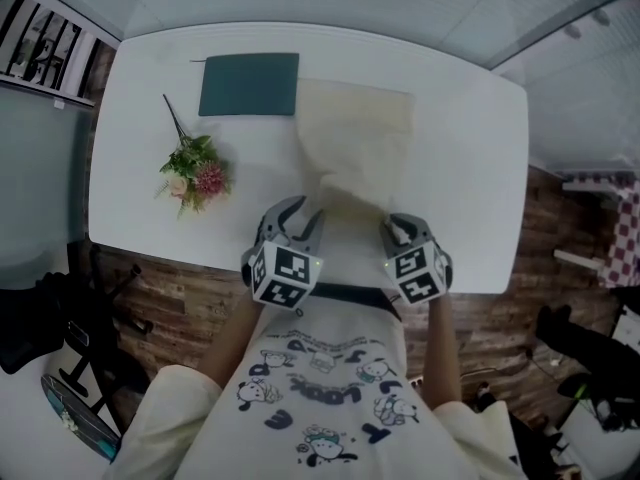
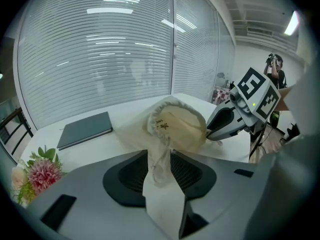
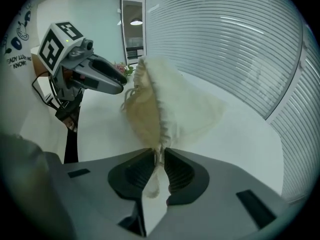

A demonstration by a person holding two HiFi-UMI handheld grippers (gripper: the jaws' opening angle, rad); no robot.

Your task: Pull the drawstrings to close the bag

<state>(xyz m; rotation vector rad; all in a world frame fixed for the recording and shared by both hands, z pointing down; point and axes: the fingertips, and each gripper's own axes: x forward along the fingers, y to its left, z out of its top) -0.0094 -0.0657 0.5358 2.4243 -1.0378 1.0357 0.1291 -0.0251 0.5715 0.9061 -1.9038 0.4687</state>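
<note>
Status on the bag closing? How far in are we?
Done: both grips look set. The left gripper is closed on the drawstring at its side of the bag; the right gripper pinches it at the opposite side. In hand: the mouth is held upright between them. Left: the pull itself; the mouth gapes wide, nothing cinched.

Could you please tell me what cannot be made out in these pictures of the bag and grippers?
- Head view: the mouth of the bag is partly hidden by the left gripper and right gripper.
- Left gripper view: whether the jaws press the drawstring between them is unclear.
- Left gripper view: the print on the bag is too small to read.
</note>
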